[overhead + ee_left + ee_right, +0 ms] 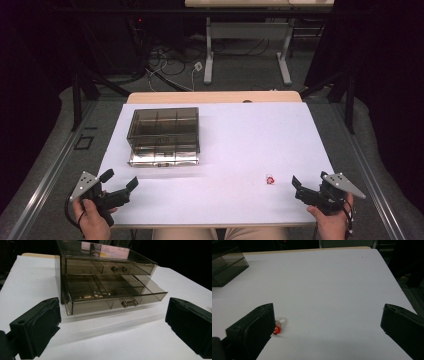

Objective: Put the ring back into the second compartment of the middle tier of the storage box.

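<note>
White tabletop [235, 145] under dim light, dark curtains all round, and both hands sit at the near edge. Left gripper [119, 181] rests at the near left with its jaws spread wide and nothing between them, aimed at the smoked-plastic drawer box [164, 135]. Through the left gripper view, that box's lower drawer [112, 293] stands pulled out, compartments bare as far as I can see, while the upper drawer [110, 266] stays closed. Over on the right, the right gripper [298, 187] also gapes empty, and the small clear ring with a red ornament [270, 179] lies on the table just beside its left jaw, well apart from the box. So this looks like the very start: ring not yet picked. Next move calls for the right gripper to shift toward the ring, straddle it low and pinch gently, since it's tiny and could skid
</note>
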